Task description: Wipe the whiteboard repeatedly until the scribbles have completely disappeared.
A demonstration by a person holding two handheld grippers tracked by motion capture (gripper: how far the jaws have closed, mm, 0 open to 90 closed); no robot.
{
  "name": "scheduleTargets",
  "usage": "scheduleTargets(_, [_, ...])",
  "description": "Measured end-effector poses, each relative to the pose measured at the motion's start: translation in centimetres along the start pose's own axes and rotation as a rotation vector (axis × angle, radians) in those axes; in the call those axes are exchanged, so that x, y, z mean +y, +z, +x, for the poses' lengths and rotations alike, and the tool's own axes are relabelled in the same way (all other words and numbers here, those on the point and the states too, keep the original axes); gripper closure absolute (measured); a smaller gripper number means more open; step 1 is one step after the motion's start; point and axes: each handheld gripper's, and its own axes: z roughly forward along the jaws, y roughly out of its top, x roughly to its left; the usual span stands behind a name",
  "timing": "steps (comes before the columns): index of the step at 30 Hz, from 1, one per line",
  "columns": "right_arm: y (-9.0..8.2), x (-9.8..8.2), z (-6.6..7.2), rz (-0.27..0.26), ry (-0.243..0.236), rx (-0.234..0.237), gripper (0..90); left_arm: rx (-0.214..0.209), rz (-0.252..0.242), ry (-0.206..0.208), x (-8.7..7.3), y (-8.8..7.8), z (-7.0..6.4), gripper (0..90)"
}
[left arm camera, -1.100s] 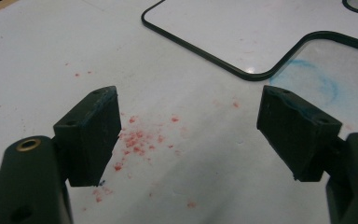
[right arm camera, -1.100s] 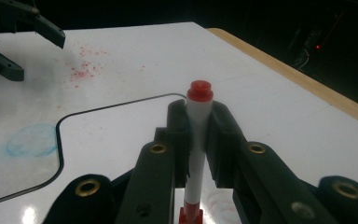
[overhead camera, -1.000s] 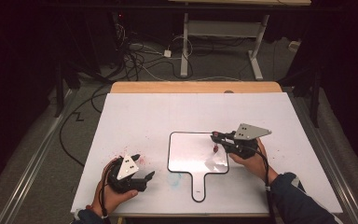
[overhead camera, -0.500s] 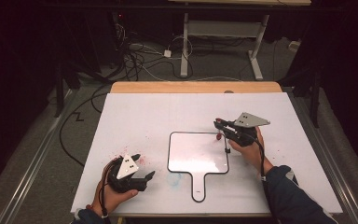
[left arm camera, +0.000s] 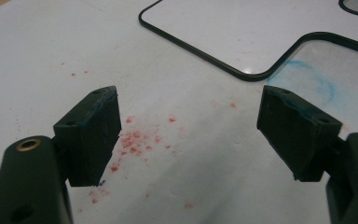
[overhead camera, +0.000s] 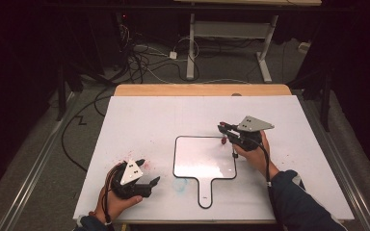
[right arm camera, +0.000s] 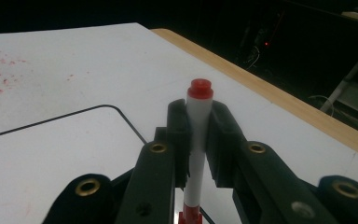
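Note:
A small paddle-shaped whiteboard [overhead camera: 204, 161] with a black rim lies flat on the white tabletop, handle toward the person. My right gripper [overhead camera: 225, 130] hovers over its far right corner, shut on a white marker [overhead camera: 224, 140] with red ends. In the right gripper view the marker [right arm camera: 198, 123] stands upright between the jaws of the right gripper [right arm camera: 199, 114], above the whiteboard [right arm camera: 51, 158]. My left gripper [overhead camera: 148, 172] rests near the table's front left, open and with nothing in it. The left gripper [left arm camera: 186, 116] view shows its jaws wide apart over red specks, with the whiteboard [left arm camera: 242, 28] beyond.
Red specks [left arm camera: 135, 140] dot the table [overhead camera: 139, 120] by the left gripper and right of the board. A blue smudge [overhead camera: 180, 185] sits beside the board's handle. A wooden strip [overhead camera: 202, 90] edges the far side. Cables and desk legs lie on the floor beyond.
My right gripper has moved with the marker away from the person, from the board's right edge toward its far right corner. The left gripper has stayed put.

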Motion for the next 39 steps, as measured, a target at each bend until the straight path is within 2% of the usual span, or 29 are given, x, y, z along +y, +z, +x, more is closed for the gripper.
scheduleTargets(2, [0.0, 0.0, 0.1, -0.005, 0.003, 0.006, 81.5, 0.0, 0.001, 0.001, 0.0, 0.0, 0.0, 20.8])
scheduleTargets(3, [0.1, 0.0, 0.3, -0.009, -0.004, 0.02, 81.5, -0.001, 0.002, 0.002, 0.0, 0.1, 0.0, 20.8])
scheduleTargets(5, [0.3, 0.2, 0.9, -0.018, 0.013, 0.064, 81.5, -0.001, 0.002, 0.005, 0.1, 0.1, -0.1, 20.8])
scheduleTargets(8, [0.5, 0.5, 2.1, -0.019, -0.022, 0.107, 81.5, -0.001, 0.004, 0.003, 0.0, 0.1, 0.0, 20.8])
scheduleTargets(11, [0.7, 0.6, 2.0, -0.014, -0.036, 0.087, 81.5, -0.002, 0.002, 0.002, 0.0, 0.0, 0.0, 20.8])
scheduleTargets(14, [0.7, 0.3, 0.9, -0.007, -0.02, 0.015, 81.5, -0.002, 0.002, 0.003, 0.0, 0.0, 0.0, 20.8])
scheduleTargets(15, [0.7, 0.2, 0.6, -0.008, -0.006, 0.005, 81.5, -0.002, 0.002, 0.002, 0.0, 0.0, 0.0, 20.8])
scheduleTargets(17, [0.5, 0.1, 0.4, -0.008, 0.012, 0.008, 81.5, -0.004, 0.002, 0.0, 0.0, 0.0, 0.0, 20.8])
scheduleTargets(18, [0.5, 0.2, 0.5, -0.008, 0.003, 0.012, 81.5, -0.004, 0.003, -0.001, 0.0, 0.0, 0.0, 20.8])
scheduleTargets(23, [0.6, 0.5, 2.0, -0.013, 0.003, 0.11, 81.5, -0.003, 0.005, 0.008, 0.0, 0.0, -0.1, 20.8])
scheduleTargets(25, [0.4, 0.5, 2.8, -0.018, -0.011, 0.135, 81.4, -0.003, 0.003, 0.005, 0.0, -0.1, -0.1, 20.8])
scheduleTargets(27, [-0.2, 0.4, 2.9, -0.014, -0.032, 0.134, 81.5, -0.002, 0.004, 0.005, 0.0, -0.1, -0.1, 20.8])
scheduleTargets(28, [-0.3, 0.3, 2.6, -0.016, -0.027, 0.134, 81.5, -0.003, 0.005, 0.006, 0.0, 0.0, -0.1, 20.8])
scheduleTargets(32, [-0.7, -0.4, 0.8, -0.013, 0.001, 0.053, 81.5, -0.002, 0.002, 0.007, 0.0, -0.1, -0.1, 20.8])
scheduleTargets(34, [-0.9, -0.6, 0.1, -0.014, -0.002, 0.018, 81.5, -0.003, 0.004, 0.007, 0.0, 0.0, -0.1, 20.8])
scheduleTargets(36, [-1.0, -0.8, -0.2, -0.023, 0.021, 0.019, 81.5, -0.002, 0.005, 0.007, 0.0, 0.0, -0.1, 20.8])
scheduleTargets(38, [-0.9, -0.7, 0.1, -0.02, 0.011, 0.024, 81.5, -0.004, 0.006, 0.005, 0.0, 0.1, -0.1, 20.8])
scheduleTargets(39, [-0.7, -0.6, 0.3, -0.03, 0.016, 0.046, 81.5, -0.004, 0.007, 0.007, 0.0, 0.1, -0.1, 20.8])
